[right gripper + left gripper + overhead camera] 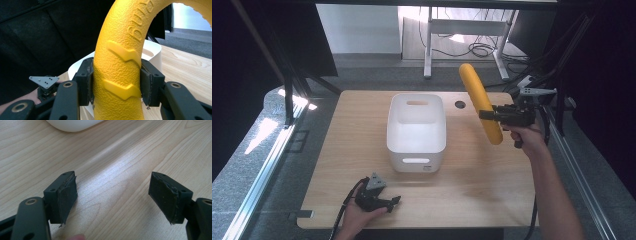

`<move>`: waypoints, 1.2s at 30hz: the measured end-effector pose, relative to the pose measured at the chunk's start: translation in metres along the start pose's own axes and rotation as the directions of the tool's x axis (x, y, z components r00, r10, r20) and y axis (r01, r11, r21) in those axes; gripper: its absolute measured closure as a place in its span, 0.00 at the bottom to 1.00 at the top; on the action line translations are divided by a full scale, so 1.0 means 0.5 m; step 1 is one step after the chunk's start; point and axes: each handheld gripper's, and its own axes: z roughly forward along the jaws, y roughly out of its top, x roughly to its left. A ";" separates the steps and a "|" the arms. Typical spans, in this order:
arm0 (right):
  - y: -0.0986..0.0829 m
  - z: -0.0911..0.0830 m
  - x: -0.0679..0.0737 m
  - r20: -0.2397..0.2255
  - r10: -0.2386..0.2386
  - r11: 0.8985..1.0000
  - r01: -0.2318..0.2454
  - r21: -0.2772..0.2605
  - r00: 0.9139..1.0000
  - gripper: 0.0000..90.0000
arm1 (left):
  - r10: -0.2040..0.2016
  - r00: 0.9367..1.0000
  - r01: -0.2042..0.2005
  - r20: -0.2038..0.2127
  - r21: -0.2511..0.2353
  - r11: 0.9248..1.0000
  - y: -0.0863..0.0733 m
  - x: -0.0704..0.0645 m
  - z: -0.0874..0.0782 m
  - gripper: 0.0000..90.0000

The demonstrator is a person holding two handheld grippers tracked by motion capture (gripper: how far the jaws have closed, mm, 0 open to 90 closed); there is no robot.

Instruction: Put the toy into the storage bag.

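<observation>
Jaws of the right gripper [484,114] clamp a yellow ring [480,102] on both sides, holding it in the air above the table [492,175] near its right edge, beside the white bin [416,132]. Near the front edge, the left gripper [395,200] rests with jaws spread wide, nothing between them.

Yellow ring [480,103], apparently clamped, right gripper [488,115].

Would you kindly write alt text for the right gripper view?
The right hand-held gripper clamps a textured yellow ring, held upright. Behind it stand a white bin on the wooden table and, farther left, the left hand-held gripper.
</observation>
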 end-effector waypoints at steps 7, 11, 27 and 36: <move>0.003 0.003 0.010 -0.010 -0.009 1.000 0.009 -0.006 1.000 0.58 | 0.002 1.000 -0.002 -0.001 0.002 1.000 0.000 0.000 0.000 0.25; 0.005 0.005 0.016 -0.015 -0.021 1.000 0.020 -0.013 1.000 0.58 | 0.002 1.000 -0.002 -0.001 0.002 1.000 0.000 0.000 0.000 0.25; 0.013 0.013 0.039 -0.038 -0.040 0.998 0.039 -0.045 0.998 0.58 | 0.002 1.000 -0.002 -0.003 -0.002 1.000 0.000 0.001 -0.002 0.25; 0.027 0.014 0.061 -0.053 -0.063 0.996 0.060 -0.062 0.997 0.58 | 0.006 1.000 -0.006 -0.006 -0.007 1.000 0.001 0.003 -0.006 0.25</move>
